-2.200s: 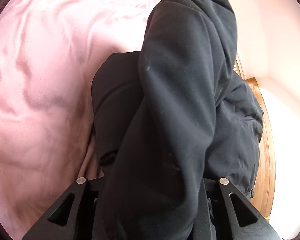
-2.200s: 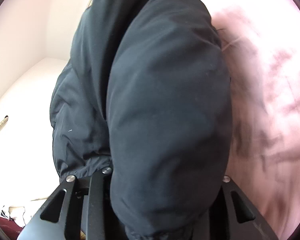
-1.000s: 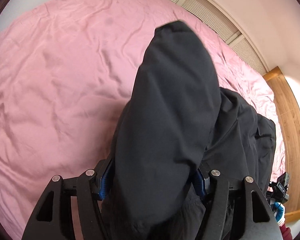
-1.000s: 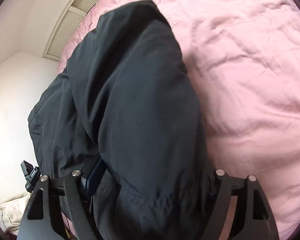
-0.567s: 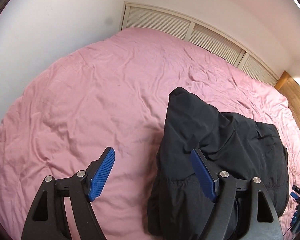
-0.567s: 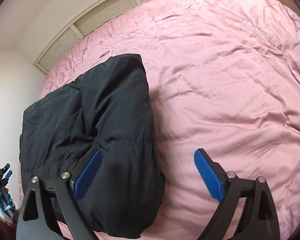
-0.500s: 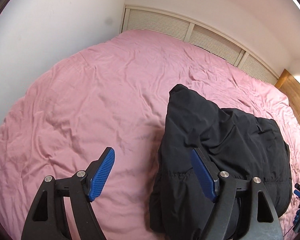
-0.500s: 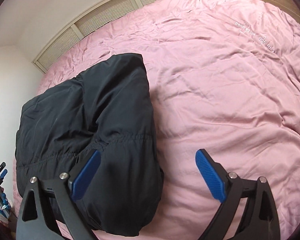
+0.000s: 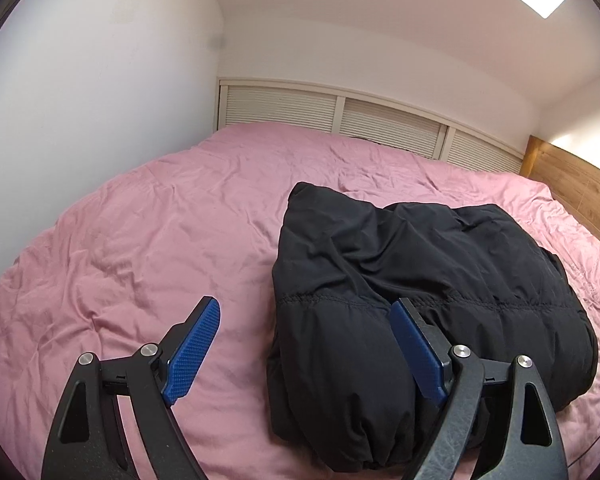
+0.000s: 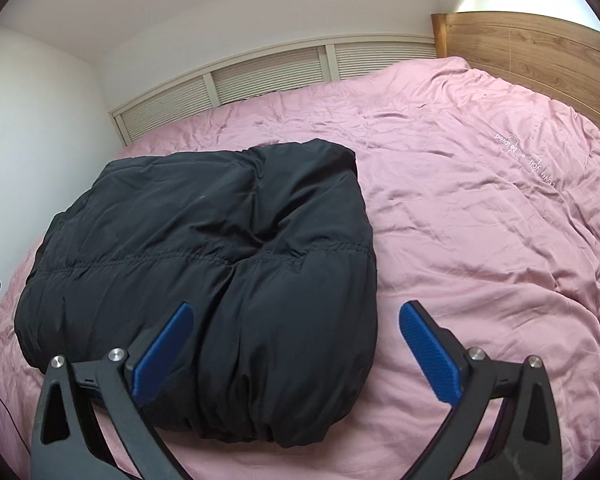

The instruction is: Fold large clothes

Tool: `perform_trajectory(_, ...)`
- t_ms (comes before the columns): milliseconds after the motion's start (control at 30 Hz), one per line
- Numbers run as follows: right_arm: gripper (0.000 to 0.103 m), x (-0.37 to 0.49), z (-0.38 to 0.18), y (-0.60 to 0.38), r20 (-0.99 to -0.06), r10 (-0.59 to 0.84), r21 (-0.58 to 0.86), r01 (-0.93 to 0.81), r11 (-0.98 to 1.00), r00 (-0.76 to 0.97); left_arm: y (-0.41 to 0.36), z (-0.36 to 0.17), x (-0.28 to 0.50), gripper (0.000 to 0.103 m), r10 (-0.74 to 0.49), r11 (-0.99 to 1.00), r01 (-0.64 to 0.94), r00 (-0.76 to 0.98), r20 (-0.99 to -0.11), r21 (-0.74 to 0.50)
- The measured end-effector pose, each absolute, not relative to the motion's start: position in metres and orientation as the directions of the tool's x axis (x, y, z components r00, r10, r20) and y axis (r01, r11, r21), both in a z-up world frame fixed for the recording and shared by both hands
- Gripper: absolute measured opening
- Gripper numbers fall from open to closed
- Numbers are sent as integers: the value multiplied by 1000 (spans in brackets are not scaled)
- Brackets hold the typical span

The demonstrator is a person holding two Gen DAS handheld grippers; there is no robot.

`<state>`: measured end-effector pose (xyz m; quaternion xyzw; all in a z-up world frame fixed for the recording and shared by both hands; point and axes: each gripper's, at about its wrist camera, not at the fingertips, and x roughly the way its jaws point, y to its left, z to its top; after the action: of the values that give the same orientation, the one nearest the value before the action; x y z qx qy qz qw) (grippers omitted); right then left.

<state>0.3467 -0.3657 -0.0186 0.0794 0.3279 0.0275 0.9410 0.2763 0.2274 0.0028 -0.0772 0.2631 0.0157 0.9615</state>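
Though puffy and uneven, black padded jacket (image 10: 204, 280) folded into a thick bundle, lying on pink duvet (image 10: 480, 220) toward the louvred panels (image 9: 340, 112); folding judged nearly done, perhaps only flattening or squaring left. Left gripper (image 9: 304, 348) opening wide, nothing between the pads; right gripper (image 10: 296, 352) opening wide too, empty, jacket's near edge below it. Versus a second ago: no longer clamped on the hanging cloth, jacket now released and resting

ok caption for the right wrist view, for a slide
Right gripper, its jaws opening and holding nothing, above a folded black puffer jacket lying on a pink bedsheet.
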Motion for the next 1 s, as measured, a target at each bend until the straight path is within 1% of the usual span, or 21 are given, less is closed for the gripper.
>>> perform_trajectory(133, 103, 318, -6, -356, -576, 124, 174, -26, 984, 808, 216, 23, 239, 87, -17, 989, -51, 890, -456, -138)
perform_trajectory(167, 103, 312, -4, -352, -579, 124, 181, -21, 983, 806, 213, 29, 228, 89, -16, 989, -50, 894, -448, -136)
perform_trajectory(200, 103, 303, 0, -348, -576, 124, 182, -21, 983, 808, 209, 36, 217, 94, -19, 989, -48, 898, -439, -140)
perform_trajectory(233, 103, 292, 4, -344, -572, 115, 177, -14, 984, 812, 205, 42, 206, 96, -23, 988, -46, 901, -434, -149)
perform_trajectory(267, 103, 282, 7, -339, -579, 104, 171, -5, 985, 809, 201, 48, 194, 98, -27, 987, -44, 901, -433, -154)
perform_trajectory(333, 103, 264, 12, -327, -613, 100, 161, -1, 987, 784, 191, 57, 173, 99, -30, 989, -38, 900, -436, -146)
perform_trajectory(400, 103, 243, 17, -315, -628, 89, 149, 7, 989, 773, 180, 61, 153, 101, -31, 992, -25, 898, -439, -121)
perform_trajectory(467, 103, 220, 23, -303, -631, 70, 127, 14, 992, 772, 170, 60, 134, 102, -31, 994, -18, 895, -444, -105)
perform_trajectory(567, 103, 183, 32, -287, -624, 55, 113, 20, 993, 779, 159, 59, 106, 102, -57, 993, 2, 891, -451, -122)
perform_trajectory(700, 103, 138, 43, -273, -611, 37, 98, 29, 995, 790, 142, 64, 70, 102, -29, 996, -13, 887, -460, -87)
perform_trajectory(1000, 103, 59, 66, -265, -565, 3, 75, 47, 996, 825, 112, 79, -11, 102, 56, 998, -64, 895, -442, -4)
